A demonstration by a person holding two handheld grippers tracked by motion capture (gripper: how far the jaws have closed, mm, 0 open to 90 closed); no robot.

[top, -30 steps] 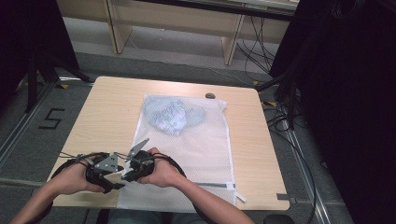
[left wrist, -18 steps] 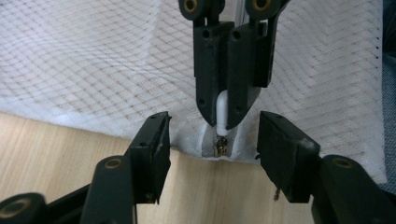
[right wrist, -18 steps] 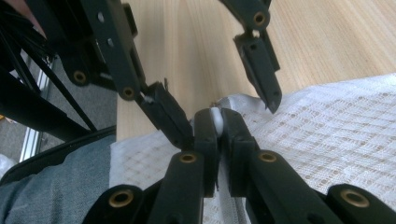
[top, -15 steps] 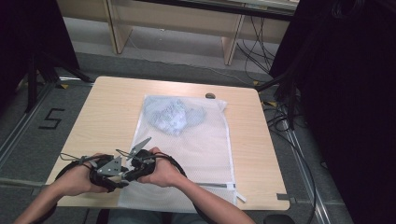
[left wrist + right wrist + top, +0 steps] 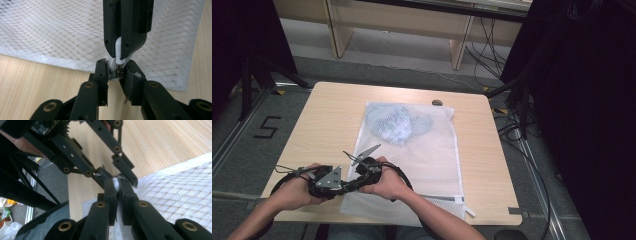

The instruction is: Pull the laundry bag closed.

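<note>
A white mesh bag (image 5: 432, 150) lies flat on the table (image 5: 332, 115) with a pale blue garment (image 5: 394, 122) inside its far end. Both grippers meet at the bag's near left corner. My right gripper (image 5: 116, 185) is shut on the white zipper pull tab (image 5: 118, 50). My left gripper (image 5: 115, 71) has just been closing, and its jaws now pinch the small metal zipper slider (image 5: 119, 72) and the fabric beside it. In the high view the left gripper (image 5: 349, 184) and right gripper (image 5: 362, 172) sit tip to tip, with both hands close together.
A small dark object (image 5: 437, 102) rests near the table's far edge, beyond the bag. Bare wood runs along the table's left and right of the bag. Cables trail from the grippers over the near edge. Dark stands and cables (image 5: 512, 125) are on the floor at the right.
The left gripper's jaws have drawn together at the bag's corner. Both hands have stayed where they were, and the bag has not shifted.
</note>
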